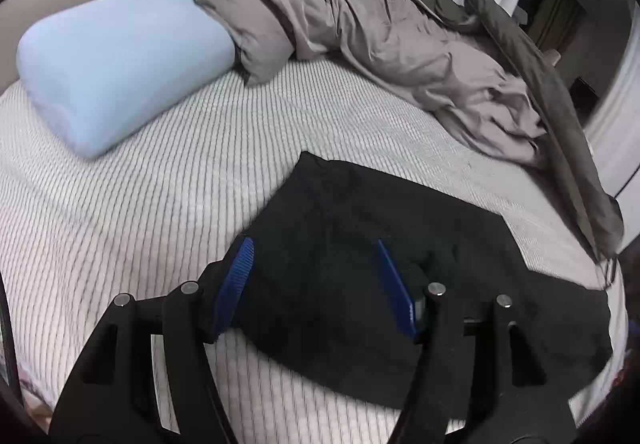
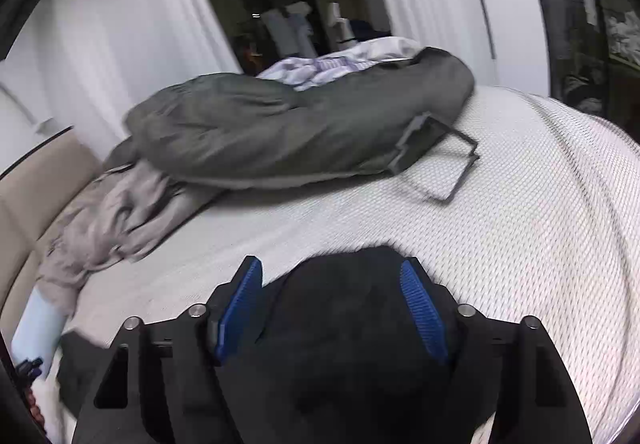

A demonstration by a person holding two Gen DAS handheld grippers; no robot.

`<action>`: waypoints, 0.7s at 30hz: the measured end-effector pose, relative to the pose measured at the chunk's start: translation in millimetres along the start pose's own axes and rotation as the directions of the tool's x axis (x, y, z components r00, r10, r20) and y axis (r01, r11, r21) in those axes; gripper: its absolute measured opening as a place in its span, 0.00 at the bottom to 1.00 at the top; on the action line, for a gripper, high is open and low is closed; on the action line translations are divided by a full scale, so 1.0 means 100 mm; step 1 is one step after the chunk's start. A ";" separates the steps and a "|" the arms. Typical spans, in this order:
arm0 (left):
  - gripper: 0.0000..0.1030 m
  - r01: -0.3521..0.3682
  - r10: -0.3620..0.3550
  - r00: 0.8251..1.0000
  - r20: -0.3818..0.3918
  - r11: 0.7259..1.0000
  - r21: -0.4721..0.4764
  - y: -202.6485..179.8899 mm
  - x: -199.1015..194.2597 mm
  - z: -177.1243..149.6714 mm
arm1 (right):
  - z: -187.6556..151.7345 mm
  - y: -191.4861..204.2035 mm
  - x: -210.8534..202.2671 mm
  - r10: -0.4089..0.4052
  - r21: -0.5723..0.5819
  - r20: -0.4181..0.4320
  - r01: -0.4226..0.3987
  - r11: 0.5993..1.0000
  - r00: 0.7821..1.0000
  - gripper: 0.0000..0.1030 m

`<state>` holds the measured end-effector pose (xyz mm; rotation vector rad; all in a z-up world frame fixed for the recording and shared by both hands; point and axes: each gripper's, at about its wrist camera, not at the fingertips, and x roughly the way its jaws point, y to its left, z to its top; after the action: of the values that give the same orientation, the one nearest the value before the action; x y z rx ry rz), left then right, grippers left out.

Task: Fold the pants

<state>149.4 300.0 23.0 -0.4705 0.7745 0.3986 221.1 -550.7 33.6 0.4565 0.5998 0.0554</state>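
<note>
Both tools (image 1: 316, 284) (image 2: 332, 308) above black pants (image 1: 360, 228)

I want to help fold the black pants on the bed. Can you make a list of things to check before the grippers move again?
1. Left gripper open, pads off the cloth: ok.
2. Right gripper open, nothing pinched: ok.
3. Black pants lying flat on the mattress: ok.
4. Pants edges lined up: cannot tell, the cloth is too dark.
5. Grey duvet clear of the pants: ok.
6. Blue pillow clear of the pants: ok.
</note>
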 end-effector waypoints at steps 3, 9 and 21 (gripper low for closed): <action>0.58 0.057 -0.057 0.998 0.000 0.998 -0.035 0.07 -0.21 -0.30 | -0.26 0.16 -0.19 0.053 0.003 -0.015 -0.053 0.999 0.998 0.79; 0.52 0.292 -0.317 0.941 -0.116 0.937 -0.193 0.00 0.04 -0.85 | -0.73 0.56 -0.43 0.149 -0.025 -0.098 -0.153 0.988 0.984 0.80; 0.00 0.211 -0.233 0.968 -0.096 0.957 -0.197 0.05 0.21 -1.04 | -0.95 0.43 -0.38 0.120 -0.023 -0.090 -0.123 0.992 0.989 0.80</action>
<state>101.6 252.0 -58.1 -0.7542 0.7924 0.2340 140.2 -481.0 2.8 0.4645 0.6569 0.2008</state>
